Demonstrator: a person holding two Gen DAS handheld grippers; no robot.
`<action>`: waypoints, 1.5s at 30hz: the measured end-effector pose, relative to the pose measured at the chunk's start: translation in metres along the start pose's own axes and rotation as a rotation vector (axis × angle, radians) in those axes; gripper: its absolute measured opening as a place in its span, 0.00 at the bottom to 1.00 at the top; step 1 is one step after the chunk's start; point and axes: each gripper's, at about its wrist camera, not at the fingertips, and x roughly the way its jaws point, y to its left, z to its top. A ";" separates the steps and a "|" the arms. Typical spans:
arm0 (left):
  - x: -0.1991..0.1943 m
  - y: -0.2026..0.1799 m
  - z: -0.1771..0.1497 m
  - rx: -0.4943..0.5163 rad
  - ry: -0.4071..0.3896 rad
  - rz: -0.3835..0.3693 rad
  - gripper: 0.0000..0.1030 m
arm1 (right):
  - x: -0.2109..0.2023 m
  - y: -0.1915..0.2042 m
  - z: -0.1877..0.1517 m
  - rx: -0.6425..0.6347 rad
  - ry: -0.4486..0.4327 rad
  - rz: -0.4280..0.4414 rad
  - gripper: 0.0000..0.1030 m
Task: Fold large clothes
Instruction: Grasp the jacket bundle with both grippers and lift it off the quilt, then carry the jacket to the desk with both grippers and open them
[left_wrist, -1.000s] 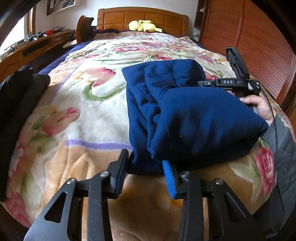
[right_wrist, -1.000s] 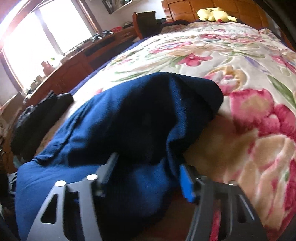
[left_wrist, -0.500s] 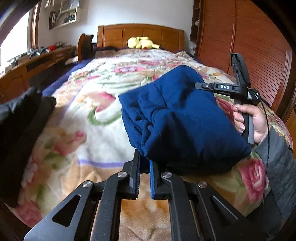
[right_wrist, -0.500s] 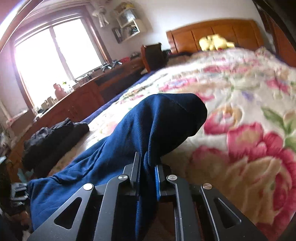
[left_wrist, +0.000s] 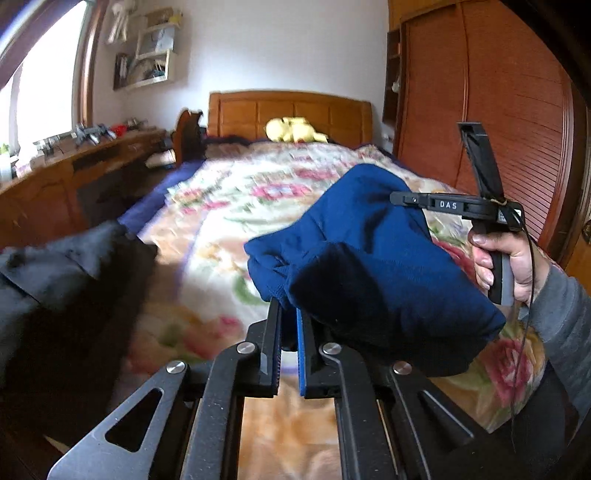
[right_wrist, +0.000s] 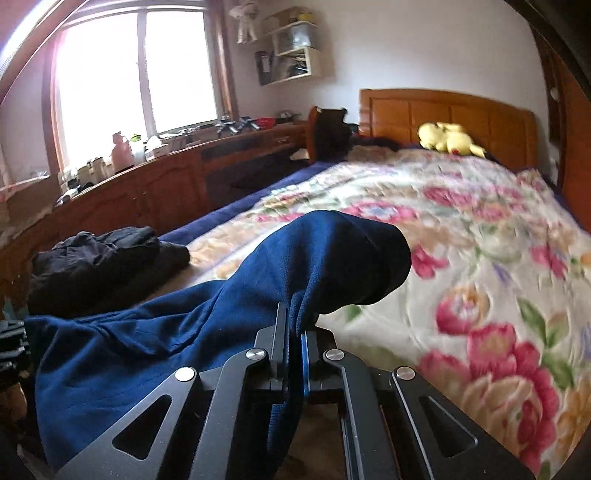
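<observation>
Both grippers pinch the navy garment (left_wrist: 369, 266): the left gripper (left_wrist: 288, 332) has its jaws closed on one bunched edge, the right gripper (right_wrist: 295, 332) on another (a hand (left_wrist: 513, 266) grips its handle). Cloth hangs lifted between them over the floral bedspread (right_wrist: 480, 229), near dark clothes (right_wrist: 99, 258).

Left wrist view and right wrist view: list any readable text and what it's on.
"DAS": white letters on the black body of the right claw, seen in the left wrist view.
Items on the wall shelf: too small and blurred to read.
Small label at the right claw's rear: unreadable.
Nothing else legible in either view.
</observation>
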 end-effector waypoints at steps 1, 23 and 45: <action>-0.007 0.008 0.005 0.000 -0.017 0.011 0.07 | 0.001 0.009 0.007 -0.011 -0.002 0.005 0.04; -0.129 0.281 0.031 -0.138 -0.069 0.549 0.08 | 0.137 0.280 0.126 -0.280 0.054 0.155 0.09; -0.146 0.212 0.027 -0.122 -0.092 0.445 0.79 | 0.064 0.259 0.060 -0.317 0.076 0.315 0.55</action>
